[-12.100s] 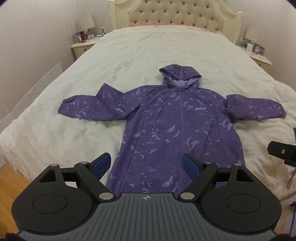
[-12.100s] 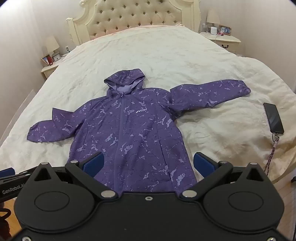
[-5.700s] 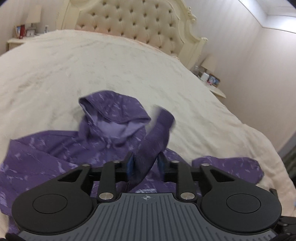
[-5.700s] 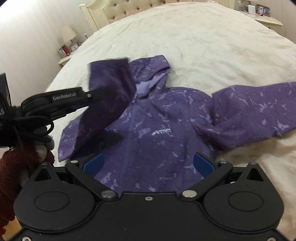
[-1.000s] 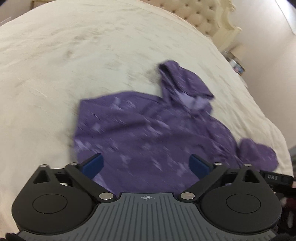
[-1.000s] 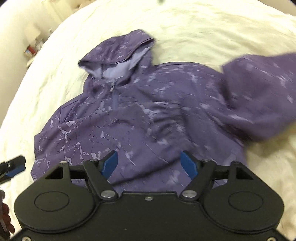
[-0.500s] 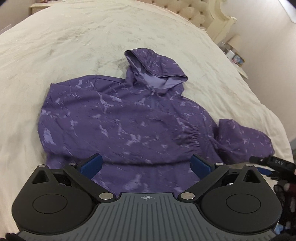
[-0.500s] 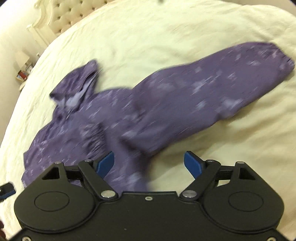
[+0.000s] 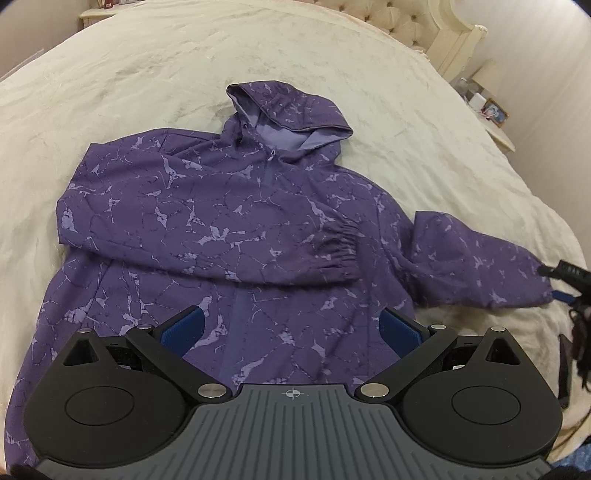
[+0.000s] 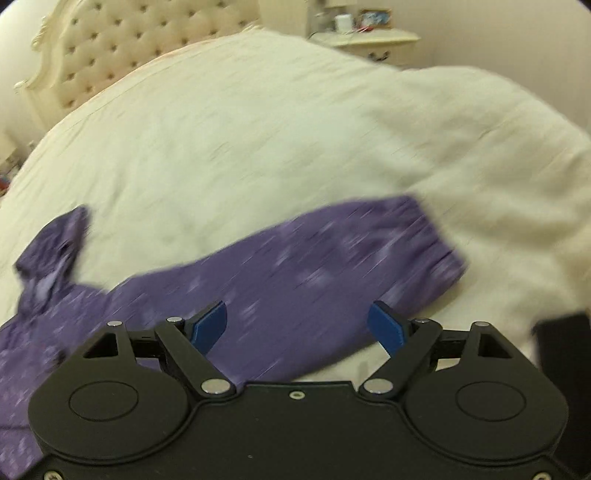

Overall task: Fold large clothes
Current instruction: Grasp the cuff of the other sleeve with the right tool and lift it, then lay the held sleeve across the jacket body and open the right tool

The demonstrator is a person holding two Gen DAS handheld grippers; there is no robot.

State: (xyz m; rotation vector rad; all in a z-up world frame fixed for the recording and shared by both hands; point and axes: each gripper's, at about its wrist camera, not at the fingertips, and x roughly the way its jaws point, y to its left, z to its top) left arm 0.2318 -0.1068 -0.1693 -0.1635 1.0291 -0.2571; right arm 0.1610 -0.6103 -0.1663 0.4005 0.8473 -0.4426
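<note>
Matt cloth jacket (image 9: 221, 206), seemingly smooth

Right wrist view is smearing with motion: the purple jacket (image 10: 280, 280) is showing only streaks, its pattern unreadable, and its hood (image 10: 48, 254) at far left is blurring into a soft lump. The jacket's body is running off the left edge and under the right gripper (image 10: 297, 325) housing. A dark shape (image 10: 561, 354) at the right edge is too blurred to identify. Items on the nightstand (image 10: 365, 37) are too small to tell.

Left wrist view: the jacket's hem is lying hidden behind the left gripper (image 9: 291, 328) body. Small objects on the far right bedside table (image 9: 491, 110) are indistinct. The headboard (image 9: 417, 18) is getting cut off at the top.
</note>
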